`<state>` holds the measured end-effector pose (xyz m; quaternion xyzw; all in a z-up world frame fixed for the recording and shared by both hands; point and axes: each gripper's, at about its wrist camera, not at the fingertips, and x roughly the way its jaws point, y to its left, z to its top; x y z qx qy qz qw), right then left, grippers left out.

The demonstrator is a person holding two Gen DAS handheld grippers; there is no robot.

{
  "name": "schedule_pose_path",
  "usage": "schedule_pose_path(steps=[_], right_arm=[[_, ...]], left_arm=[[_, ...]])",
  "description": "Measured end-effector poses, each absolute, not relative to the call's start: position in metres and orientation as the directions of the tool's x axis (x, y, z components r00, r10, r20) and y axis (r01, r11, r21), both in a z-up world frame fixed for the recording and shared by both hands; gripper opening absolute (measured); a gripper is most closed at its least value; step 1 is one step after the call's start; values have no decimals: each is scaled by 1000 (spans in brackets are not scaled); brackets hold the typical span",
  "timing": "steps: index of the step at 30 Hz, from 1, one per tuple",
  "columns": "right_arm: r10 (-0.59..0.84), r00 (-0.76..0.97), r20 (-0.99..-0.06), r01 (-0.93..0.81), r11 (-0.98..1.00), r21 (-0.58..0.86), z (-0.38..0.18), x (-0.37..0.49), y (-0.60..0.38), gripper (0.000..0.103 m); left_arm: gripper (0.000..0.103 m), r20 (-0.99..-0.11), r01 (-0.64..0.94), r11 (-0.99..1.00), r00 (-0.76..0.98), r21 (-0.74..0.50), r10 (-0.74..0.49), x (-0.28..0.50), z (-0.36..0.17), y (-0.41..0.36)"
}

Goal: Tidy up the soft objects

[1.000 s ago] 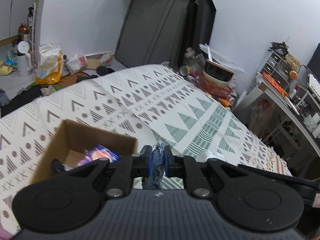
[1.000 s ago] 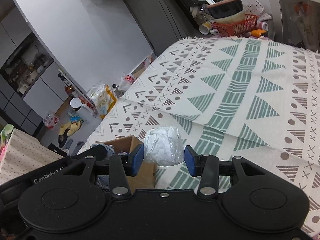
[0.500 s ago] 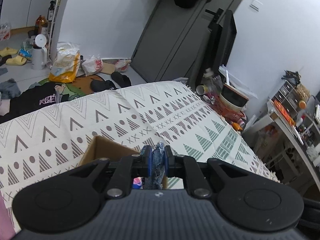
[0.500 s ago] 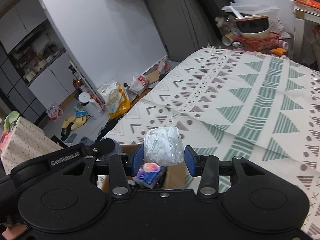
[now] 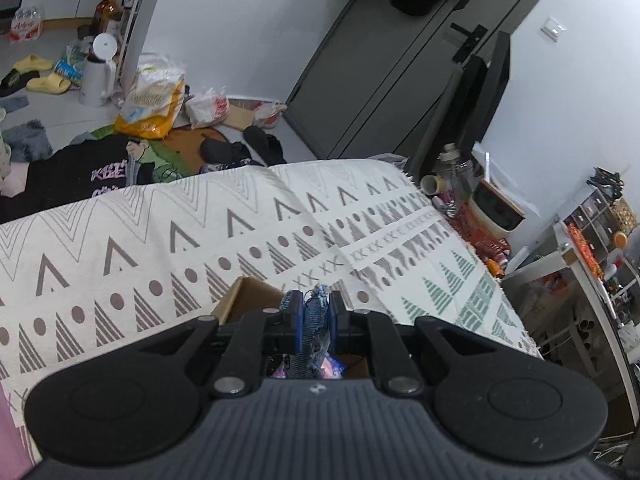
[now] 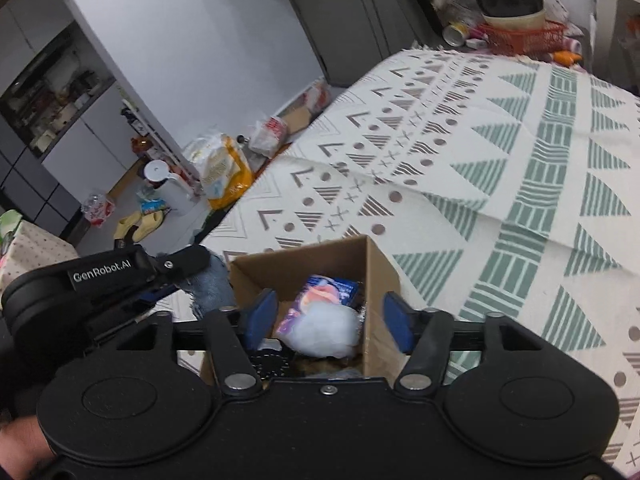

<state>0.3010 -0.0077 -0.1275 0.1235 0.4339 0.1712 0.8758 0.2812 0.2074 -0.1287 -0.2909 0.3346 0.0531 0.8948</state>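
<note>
**Two grippers over one box**

My left gripper point(image 5: 313, 322) has its jaws pinched tight on a scrap of blue denim point(image 5: 316, 328). My right gripper point(image 6: 330, 318) stands with its jaws wide apart, gripping nothing.

Only my right camera looks down into the cardboard box point(image 6: 380, 268), which sits on the patterned bedspread point(image 6: 520, 160). Inside it I count one white fluffy wad point(image 6: 326, 332) lying between my open jaws, one bright printed packet point(image 6: 326, 290) behind and touching it, and something dark at the bottom that I cannot make out. That view also shows the left gripper point(image 6: 176, 276) just beside the box's left wall, denim hanging from it outside the box.

My left camera catches only one corner of the box point(image 5: 248, 294) and a sliver of the packet point(image 5: 334, 368) beneath the denim.
</note>
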Motion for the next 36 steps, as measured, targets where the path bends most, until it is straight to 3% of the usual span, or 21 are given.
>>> schedule_pose_path(steps=[4, 13, 18, 23, 31, 33, 36], right_arm=[[376, 587, -717, -166, 923, 348, -127, 299, -14, 87], [363, 587, -724, -159, 928, 336, -122, 293, -23, 97], [371, 589, -718, -145, 923, 357, -119, 286, -37, 98], [371, 604, -705, -131, 919, 371, -113, 274, -57, 99], [317, 663, -678, -101, 936, 338, -95, 252, -90, 103], [311, 671, -673, -91, 935, 342, -91, 247, -102, 103], [309, 680, -665, -83, 934, 348, -86, 240, -116, 103]], left_arm=[[11, -641, -295, 823, 760, -486, -107, 287, -138, 211], [16, -665, -325, 822, 742, -467, -84, 289, -142, 212], [52, -697, -352, 816, 712, -458, -84, 289, -141, 209], [76, -691, -316, 841, 718, -439, -91, 279, -127, 195], [79, -707, -250, 912, 705, -326, -59, 262, -105, 153], [89, -706, -245, 912, 705, -329, -65, 254, -100, 145], [93, -712, -245, 913, 699, -327, -67, 241, -95, 136]])
